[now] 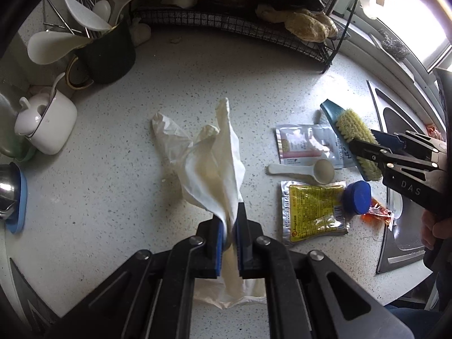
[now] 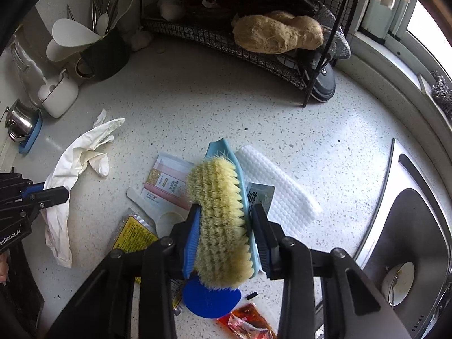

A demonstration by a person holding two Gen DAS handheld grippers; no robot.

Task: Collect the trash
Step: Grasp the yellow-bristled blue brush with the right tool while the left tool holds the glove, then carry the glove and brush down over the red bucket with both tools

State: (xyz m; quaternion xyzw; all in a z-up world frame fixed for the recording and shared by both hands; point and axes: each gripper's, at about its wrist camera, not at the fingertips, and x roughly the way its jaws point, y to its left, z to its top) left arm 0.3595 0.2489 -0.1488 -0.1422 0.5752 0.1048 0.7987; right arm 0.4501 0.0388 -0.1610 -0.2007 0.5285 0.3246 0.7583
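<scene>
My left gripper point(image 1: 229, 220) is shut on white disposable gloves point(image 1: 214, 158) and holds them just above the speckled counter; they also show in the right wrist view point(image 2: 76, 163). My right gripper point(image 2: 224, 220) is shut on a blue scrub brush with yellow bristles point(image 2: 220, 212), held above the trash pile; the brush also shows in the left wrist view point(image 1: 356, 144). Below it lie a pink-white sachet point(image 1: 305, 144), a yellow sachet point(image 1: 313, 209), a white spoon point(image 1: 305, 169), a blue lid point(image 1: 357, 197) and a red sauce packet point(image 1: 378, 212).
A white dimpled cloth point(image 2: 279, 189) lies under the brush. A dark utensil cup point(image 1: 107, 48), a white sugar pot point(image 1: 45, 121) and a steel kettle point(image 1: 5, 192) stand at the left. A black wire rack point(image 1: 240, 19) is behind. The sink point(image 2: 406, 226) is at the right.
</scene>
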